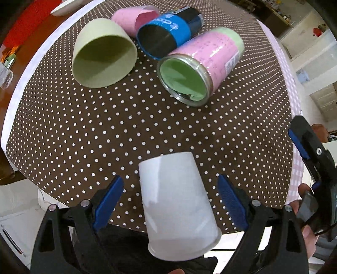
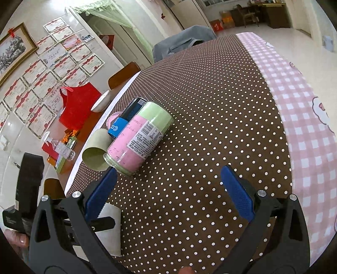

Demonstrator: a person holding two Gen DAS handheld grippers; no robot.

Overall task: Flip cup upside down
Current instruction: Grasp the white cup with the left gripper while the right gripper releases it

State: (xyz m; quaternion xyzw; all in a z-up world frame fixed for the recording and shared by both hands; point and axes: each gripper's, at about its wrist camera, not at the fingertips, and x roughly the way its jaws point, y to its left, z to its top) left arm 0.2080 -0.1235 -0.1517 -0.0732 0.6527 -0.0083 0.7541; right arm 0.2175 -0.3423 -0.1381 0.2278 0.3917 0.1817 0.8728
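A white paper cup (image 1: 177,202) stands upside down near the table's front edge, base up, between the open fingers of my left gripper (image 1: 170,202); the blue pads (image 1: 109,202) stand apart from its sides. Part of the cup shows in the right wrist view (image 2: 109,229) behind the left finger. My right gripper (image 2: 168,191) is open and empty above the dotted cloth, and it shows at the right edge of the left wrist view (image 1: 305,147).
Four cups lie on their sides further back on the brown dotted cloth (image 1: 147,130): a pale green cup (image 1: 101,52), a pink cup (image 1: 132,19), a blue and black cup (image 1: 168,33) and a pink-green glass jar (image 1: 200,63). A pink checked cloth (image 2: 294,101) lies to the right.
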